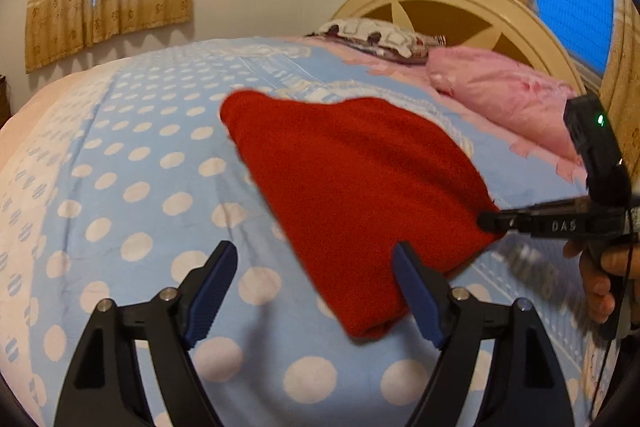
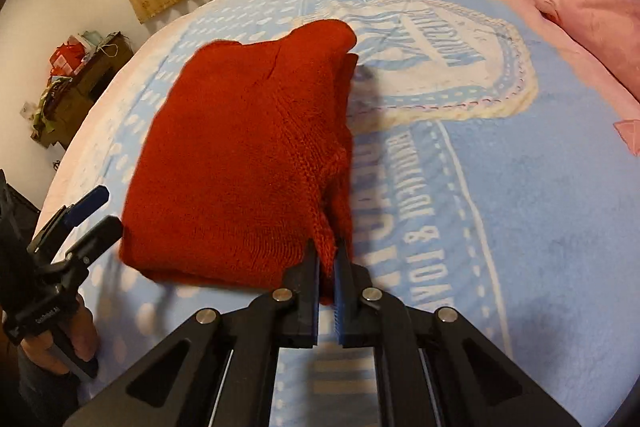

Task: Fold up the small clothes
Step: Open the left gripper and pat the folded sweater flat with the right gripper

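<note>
**Right gripper pinching sweater edge, left one free**

Right gripper (image 2: 328, 267) fills the bottom centre of its own view, jaws together on the knit seam edge of the red sweater (image 2: 240, 155); a strip of red fabric shows between the blue pads. In the left wrist view the same gripper (image 1: 490, 221) comes in from the right edge, tip touching the sweater's right corner.

Left gripper (image 1: 316, 291) sits at the bottom of its view, jaws wide apart, nothing between them. Its right finger overlaps the sweater's near corner in frame; can't tell if it actually touches. Same gripper (image 2: 94, 213) shows lower left of the right view, just beside the sweater's left edge.

Sweater (image 1: 352, 187) lies mid-frame on the blue polka-dot bedspread (image 1: 132, 187), already doubled into a rough block, layers visible along the right-hand side. Pink pillow (image 1: 504, 95) upper right, well apart.

Handling, my read:
- soft, light, chunky knit; zero stiffness, will sag and drag from a single pinch
- fuzzy on fuzzy bedding, so probably grips rather than slides
- stacked layers can slip apart if only the top one is caught
- best hold: ribbed seam/hem edges, both near corners, all layers in the pinch
</note>
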A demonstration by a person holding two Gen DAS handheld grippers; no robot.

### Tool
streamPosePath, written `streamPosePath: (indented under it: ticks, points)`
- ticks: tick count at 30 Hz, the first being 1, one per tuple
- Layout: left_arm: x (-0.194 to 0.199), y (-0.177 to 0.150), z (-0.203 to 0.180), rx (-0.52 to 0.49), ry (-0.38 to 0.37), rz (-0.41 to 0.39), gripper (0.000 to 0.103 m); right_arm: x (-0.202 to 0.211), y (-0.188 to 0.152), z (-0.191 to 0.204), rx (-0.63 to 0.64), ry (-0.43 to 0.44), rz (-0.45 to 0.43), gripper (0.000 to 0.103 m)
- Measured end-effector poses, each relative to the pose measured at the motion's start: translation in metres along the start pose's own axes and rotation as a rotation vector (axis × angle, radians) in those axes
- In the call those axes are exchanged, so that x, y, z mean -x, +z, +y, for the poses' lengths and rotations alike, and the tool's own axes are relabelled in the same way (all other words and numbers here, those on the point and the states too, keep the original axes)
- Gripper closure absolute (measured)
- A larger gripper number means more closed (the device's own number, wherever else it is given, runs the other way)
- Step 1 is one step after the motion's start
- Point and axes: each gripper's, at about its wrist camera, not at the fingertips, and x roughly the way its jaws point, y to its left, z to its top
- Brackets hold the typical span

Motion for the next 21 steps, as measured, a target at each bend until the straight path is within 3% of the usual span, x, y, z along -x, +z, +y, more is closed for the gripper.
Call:
streamPosePath:
  ticks: [3, 4, 5, 7, 10, 13, 15, 17, 21]
  points:
    - [0.007, 0.003, 0.002, 0.006, 0.013, -0.018, 0.021, 0.018, 0.013, 0.008, 0.031, -0.002, -0.019, 0.094]
    - [0.011, 0.007, 0.003, 0.004, 0.024, -0.03, 0.021, 0.024, 0.018, 0.013, 0.054, -0.035, -0.034, 0.084]
    - [0.015, 0.011, 0.004, 0.003, 0.04, -0.043, 0.02, 0.032, 0.023, 0.018, 0.082, -0.072, -0.063, 0.063]
    - [0.019, 0.02, 0.006, 0.005, 0.069, -0.07, 0.016, 0.048, 0.033, 0.026, 0.108, -0.081, -0.129, 0.038]
    - [0.009, 0.024, 0.007, 0.012, 0.113, -0.062, 0.011, 0.051, 0.054, 0.047, 0.14, 0.031, -0.148, 0.039]
    - [-0.01, 0.014, 0.005, 0.013, 0.126, -0.004, 0.011, 0.022, 0.065, 0.069, 0.196, 0.169, -0.071, 0.039]
    - [-0.016, 0.007, 0.005, 0.017, 0.118, 0.013, 0.011, -0.006, 0.065, 0.075, 0.231, 0.114, -0.005, 0.039]
    - [-0.016, 0.004, 0.006, 0.022, 0.109, 0.019, 0.011, -0.038, 0.064, 0.053, 0.163, 0.039, 0.053, 0.041]
    - [-0.017, 0.0, 0.004, 0.028, 0.078, 0.032, 0.006, -0.04, 0.057, 0.026, 0.103, 0.079, 0.021, 0.054]
